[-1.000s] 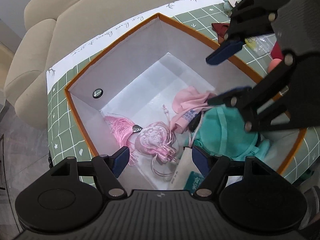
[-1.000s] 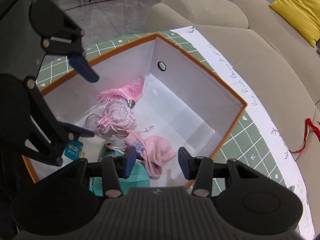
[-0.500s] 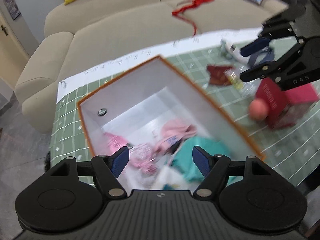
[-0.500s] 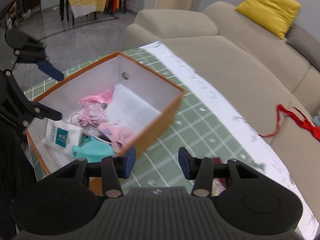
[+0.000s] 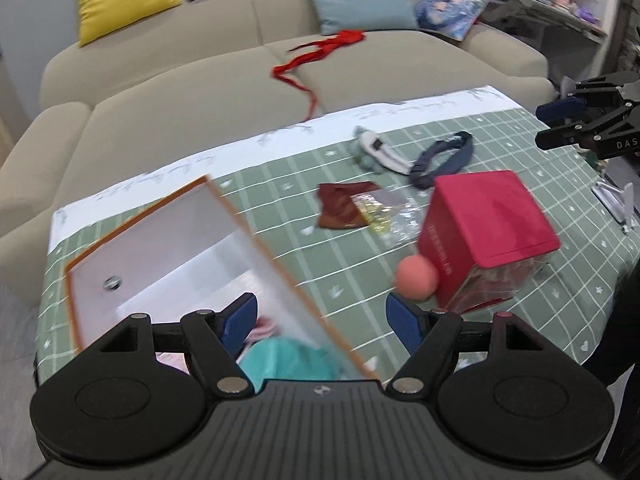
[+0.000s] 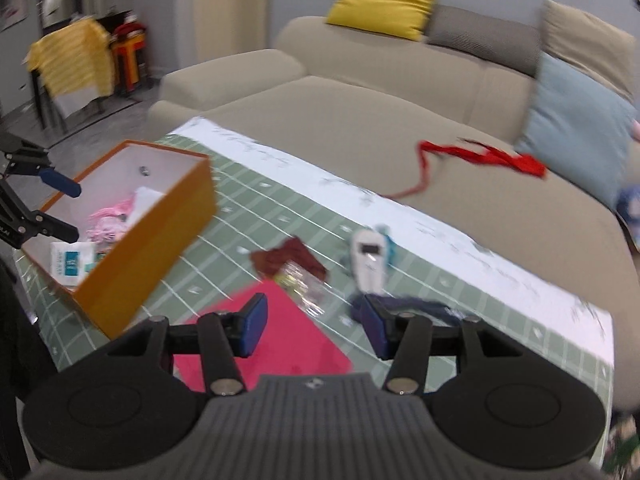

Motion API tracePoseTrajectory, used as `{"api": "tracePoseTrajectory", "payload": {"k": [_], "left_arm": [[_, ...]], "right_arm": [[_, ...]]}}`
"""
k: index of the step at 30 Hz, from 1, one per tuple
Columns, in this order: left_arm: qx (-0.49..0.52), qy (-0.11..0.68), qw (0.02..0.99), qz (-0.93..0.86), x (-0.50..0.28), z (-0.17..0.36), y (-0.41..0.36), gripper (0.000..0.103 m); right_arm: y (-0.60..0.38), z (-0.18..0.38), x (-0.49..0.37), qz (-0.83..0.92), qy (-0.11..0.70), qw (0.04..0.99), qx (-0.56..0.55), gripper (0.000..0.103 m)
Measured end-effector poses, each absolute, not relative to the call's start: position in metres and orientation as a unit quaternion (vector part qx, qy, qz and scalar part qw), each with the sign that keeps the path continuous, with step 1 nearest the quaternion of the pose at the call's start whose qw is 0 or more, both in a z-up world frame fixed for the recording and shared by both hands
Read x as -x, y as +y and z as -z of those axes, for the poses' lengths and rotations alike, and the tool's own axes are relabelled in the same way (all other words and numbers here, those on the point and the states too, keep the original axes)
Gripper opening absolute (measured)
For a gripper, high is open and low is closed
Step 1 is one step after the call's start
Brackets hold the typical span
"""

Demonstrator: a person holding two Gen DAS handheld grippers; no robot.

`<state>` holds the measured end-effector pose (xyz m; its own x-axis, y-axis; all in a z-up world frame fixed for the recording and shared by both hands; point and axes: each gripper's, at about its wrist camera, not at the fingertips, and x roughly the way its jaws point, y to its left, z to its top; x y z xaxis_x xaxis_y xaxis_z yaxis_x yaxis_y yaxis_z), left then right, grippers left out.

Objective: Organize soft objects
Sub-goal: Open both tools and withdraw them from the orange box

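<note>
The orange box (image 5: pixel 160 248) with white walls stands on the left of the green checked table, holding a teal cloth (image 5: pixel 288 360) and pink soft items (image 6: pixel 108 216). My left gripper (image 5: pixel 322 320) hovers open over the box's near right corner with nothing between its fingers. Loose on the cloth lie a dark red pouch (image 5: pixel 340 208), a white and teal plush (image 5: pixel 376 148) and a navy scrunchie (image 5: pixel 444 158). My right gripper (image 6: pixel 314 322) is above the red box (image 6: pixel 280 340) near the scrunchie (image 6: pixel 416 306); its jaws are opening, empty.
A clear plastic packet (image 5: pixel 384 212) lies by the pouch, and a pink ball (image 5: pixel 416 278) rests against the red box (image 5: pixel 488 224). A beige sofa (image 5: pixel 200 92) with a red ribbon (image 5: pixel 320 52) and cushions runs behind the table. A metal stand (image 5: pixel 616 204) sits at the right edge.
Both grippers have come up out of the orange box. The right one swung far to the right, over the red box and loose items; the left one tilted up and rightward.
</note>
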<state>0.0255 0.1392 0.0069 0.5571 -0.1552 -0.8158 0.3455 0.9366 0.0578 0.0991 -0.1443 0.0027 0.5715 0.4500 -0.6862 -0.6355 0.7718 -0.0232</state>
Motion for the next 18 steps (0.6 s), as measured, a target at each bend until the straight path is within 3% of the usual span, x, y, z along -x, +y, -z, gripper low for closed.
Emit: {"api": "tracePoseTrajectory", "payload": {"k": [6, 11, 18], "left_arm": [[-0.13, 0.457, 0.866, 0.157, -0.039, 0.018, 0.104, 0.086], [-0.315, 0.46, 0.799, 0.227, -0.042, 0.046, 0.055, 0.08], [-0.366, 0.495, 0.722, 0.316, -0.071, 0.074, 0.025, 0.08]], "right_arm": [[-0.189, 0.027, -0.094, -0.266, 0.367, 0.885, 0.103, 0.052], [-0.215, 0.059, -0.091, -0.25, 0.396, 0.881, 0.07, 0.052], [-0.22, 0.097, -0.091, -0.244, 0.428, 0.866, 0.084, 0.056]]}}
